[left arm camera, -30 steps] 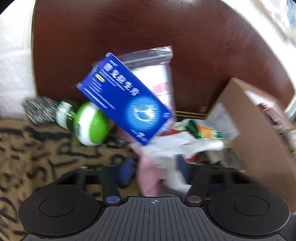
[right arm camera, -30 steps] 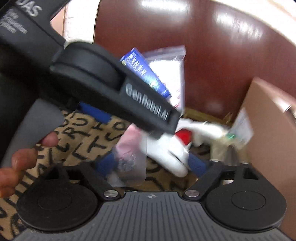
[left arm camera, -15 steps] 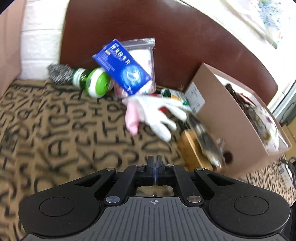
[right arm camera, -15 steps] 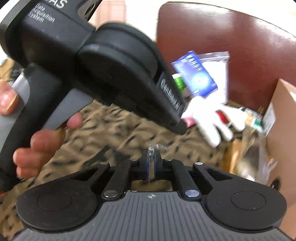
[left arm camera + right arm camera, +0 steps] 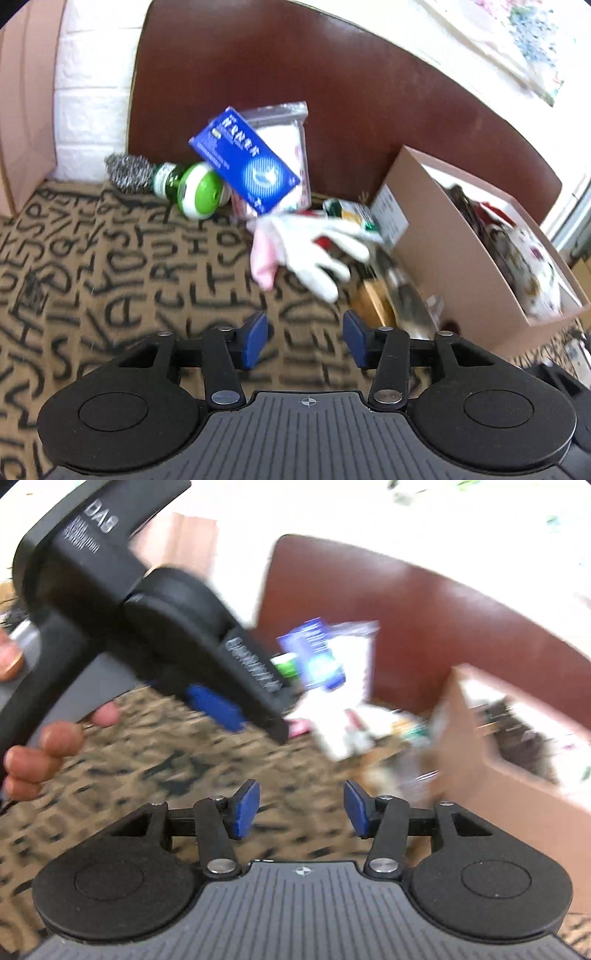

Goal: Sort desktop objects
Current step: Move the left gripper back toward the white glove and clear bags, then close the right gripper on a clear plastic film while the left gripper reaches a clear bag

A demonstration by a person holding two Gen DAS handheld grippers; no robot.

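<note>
Both the left gripper (image 5: 306, 339) and right gripper (image 5: 301, 809) were spread and empty above the cloth (image 5: 110, 266). Unsorted items, including a white glove (image 5: 314, 243) and blue packet (image 5: 245, 160), lay beside the cardboard box (image 5: 443, 251). Judged between picks; the next move calls for closing on one item.

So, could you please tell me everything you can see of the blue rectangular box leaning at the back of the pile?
The blue rectangular cardboard box is flat and closed, with white lettering along its upper face and a pale circular emblem near its lower end. It lies tilted, upper end to the left, propped against the clear plastic bag behind it. Its lower left edge appears to meet the green-and-white bottle. Neither hand-held gripper touches it.
</note>
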